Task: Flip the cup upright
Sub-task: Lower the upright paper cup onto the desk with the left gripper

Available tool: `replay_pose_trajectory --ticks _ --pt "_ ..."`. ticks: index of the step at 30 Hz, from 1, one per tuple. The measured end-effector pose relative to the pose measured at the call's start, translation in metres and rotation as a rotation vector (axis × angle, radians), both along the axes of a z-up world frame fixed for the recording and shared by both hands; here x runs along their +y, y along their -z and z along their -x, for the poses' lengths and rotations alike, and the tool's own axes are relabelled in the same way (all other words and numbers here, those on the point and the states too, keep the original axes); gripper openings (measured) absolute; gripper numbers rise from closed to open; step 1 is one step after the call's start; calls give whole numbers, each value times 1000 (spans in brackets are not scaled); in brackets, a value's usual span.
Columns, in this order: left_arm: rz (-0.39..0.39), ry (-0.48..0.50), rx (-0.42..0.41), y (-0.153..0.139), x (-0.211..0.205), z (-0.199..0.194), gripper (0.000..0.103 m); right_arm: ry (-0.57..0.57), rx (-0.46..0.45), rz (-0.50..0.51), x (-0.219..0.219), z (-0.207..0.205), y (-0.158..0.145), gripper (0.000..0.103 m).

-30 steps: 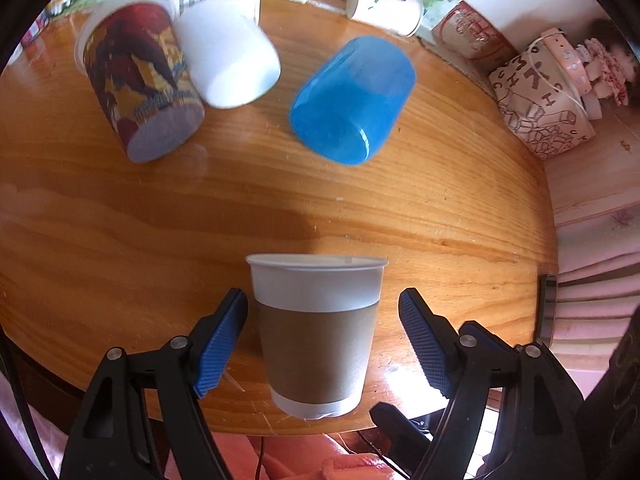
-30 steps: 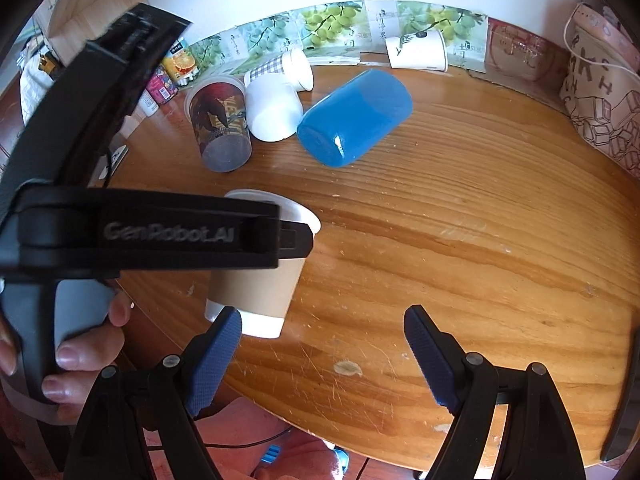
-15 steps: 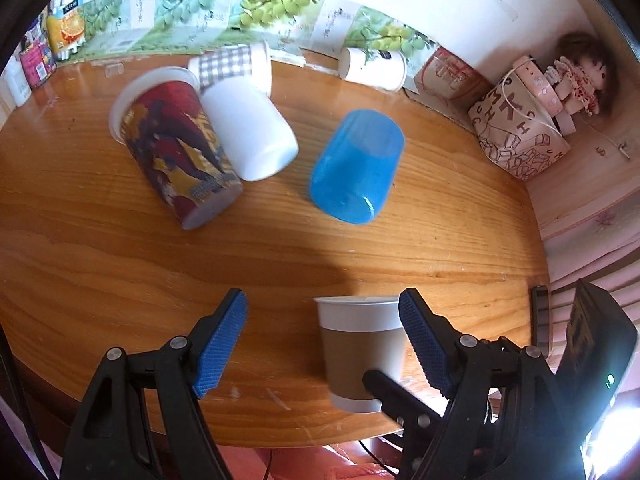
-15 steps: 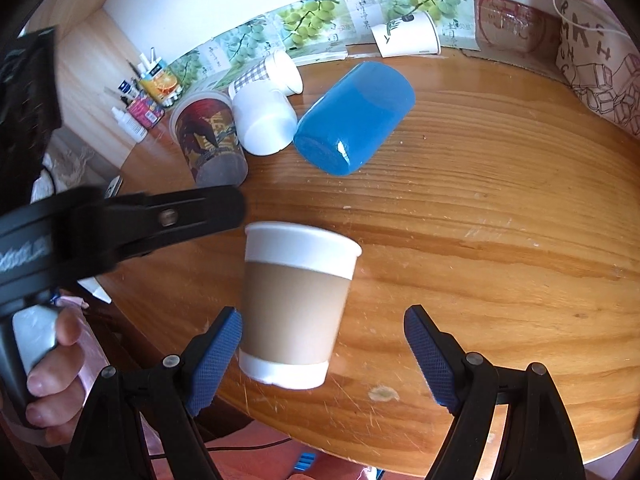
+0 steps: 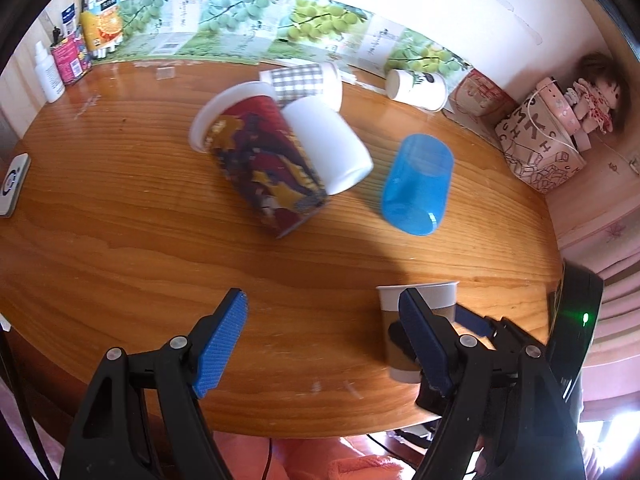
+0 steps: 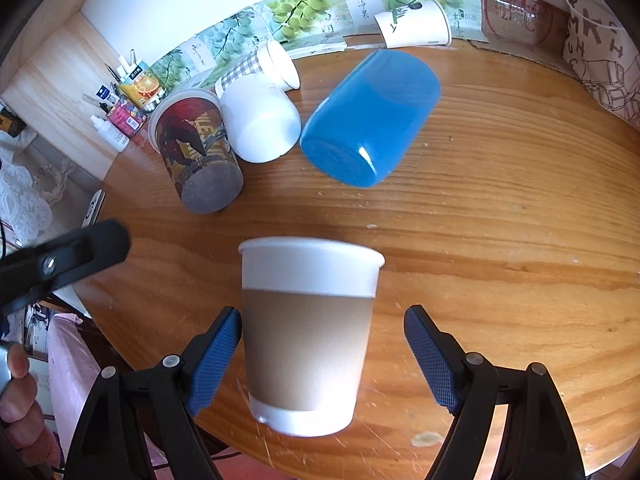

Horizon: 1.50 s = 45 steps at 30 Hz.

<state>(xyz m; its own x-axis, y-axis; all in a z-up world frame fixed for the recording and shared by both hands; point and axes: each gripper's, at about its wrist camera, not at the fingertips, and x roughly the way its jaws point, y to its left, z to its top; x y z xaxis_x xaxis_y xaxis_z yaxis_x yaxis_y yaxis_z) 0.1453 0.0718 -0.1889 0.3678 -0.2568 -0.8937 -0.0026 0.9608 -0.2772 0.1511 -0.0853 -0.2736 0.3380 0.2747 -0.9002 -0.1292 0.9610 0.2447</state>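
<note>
At the table's (image 5: 120,240) far left corner stand small bottles and cartons (image 5: 76,56), with a flat white device (image 5: 14,184) lying at the left edge. Toward the middle of the far side a printed cup (image 6: 196,152) lies on its side, a plain white cup (image 6: 260,120) touching it on the right, and a checked cup (image 6: 256,66) just behind both. Next to the right lies a blue cup (image 6: 372,120), also on its side, apart from the white one, and a white cup with a leaf print (image 6: 416,24) lies against the grape-patterned backing at the far edge. A patterned bag (image 5: 536,152) stands at the far right corner. The paper cup with a brown sleeve (image 6: 308,336) stands upright, rim up, near the table's front edge. The left gripper (image 5: 324,344) is spread wide with nothing between its blue pads; the cup stands behind its right-hand finger, outside the gap. The right gripper (image 6: 324,354) is also spread wide, and the cup sits between its fingers: the left pad (image 6: 212,356) looks to be at or just beside the sleeve, the right pad is clearly apart from it, so nothing is clamped. The cups on the far side lie well apart from the upright one.
</note>
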Motion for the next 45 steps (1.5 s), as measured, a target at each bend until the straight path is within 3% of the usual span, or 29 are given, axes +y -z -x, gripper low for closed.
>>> replay_pose_trajectory --ticks 10,20,26,45 --pt "-34 38 3 -4 24 4 81 69 9 -19 14 -16 9 84" --pt "-56 108 2 -6 34 5 81 99 -22 36 18 -23 11 84" --pt "-61 122 -8 -9 39 4 81 81 -51 67 20 -22 10 74" --pt "-52 116 -41 -22 44 12 81 73 -206 92 19 -9 -35 74"
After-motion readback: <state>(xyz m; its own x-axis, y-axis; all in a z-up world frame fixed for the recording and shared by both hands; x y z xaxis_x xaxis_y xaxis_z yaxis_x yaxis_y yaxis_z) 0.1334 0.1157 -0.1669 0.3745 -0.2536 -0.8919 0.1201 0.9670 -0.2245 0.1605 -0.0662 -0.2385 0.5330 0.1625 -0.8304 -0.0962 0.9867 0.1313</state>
